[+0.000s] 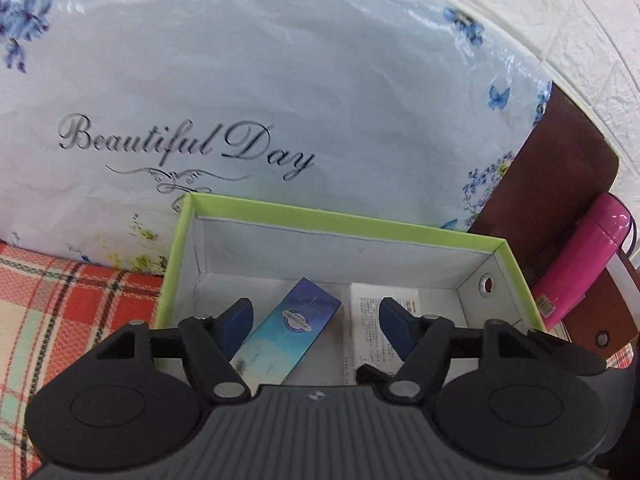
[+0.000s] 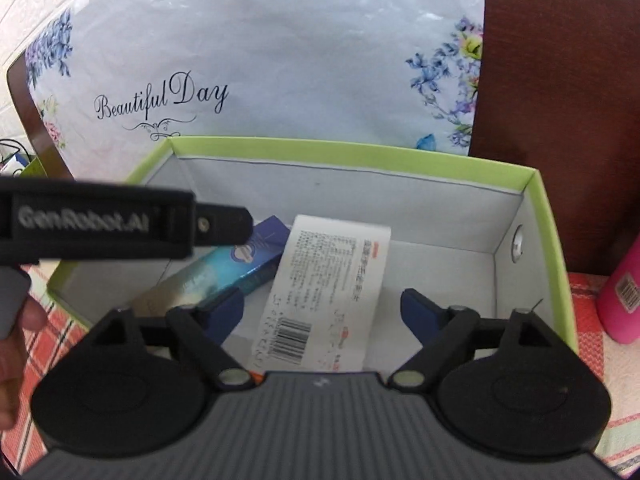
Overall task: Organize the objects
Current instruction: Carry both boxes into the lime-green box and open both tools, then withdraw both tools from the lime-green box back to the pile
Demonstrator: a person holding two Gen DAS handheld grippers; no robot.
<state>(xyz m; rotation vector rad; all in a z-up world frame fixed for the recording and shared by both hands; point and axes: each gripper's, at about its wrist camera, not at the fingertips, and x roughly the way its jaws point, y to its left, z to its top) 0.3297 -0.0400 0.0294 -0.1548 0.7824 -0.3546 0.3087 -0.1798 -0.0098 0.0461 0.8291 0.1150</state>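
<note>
Jaws of the left gripper [image 1: 316,324] apart and bare in the left wrist view, hanging over the near edge of the green-rimmed box [image 1: 344,222]. Blue carton [image 1: 294,326] flat on the box floor right between the two blue pads, slightly toward the left one, long axis slanting from near left to far right. White leaflet [image 1: 370,328] just to its right, partly behind the right pad. Pink bottle [image 1: 580,264] outside the box at the right edge, cut off by the frame; plaid cloth [image 1: 60,300] under everything, floral bag [image 1: 280,100] propped behind. Near end of the carton lost behind the gripper body. Over in the right wrist view, jaws of the right gripper [image 2: 322,314] likewise wide apart, nothing held. White leaflet lying between them, barcode end nearest, long axis running away and slightly right. Blue carton up and left of it, far end masked by the other gripper's black finger crossing from the left. Likely verdict: left side nearer the carton, right side nearer the leaflet. Leaflet print too small to read; box's near wall hidden.
</note>
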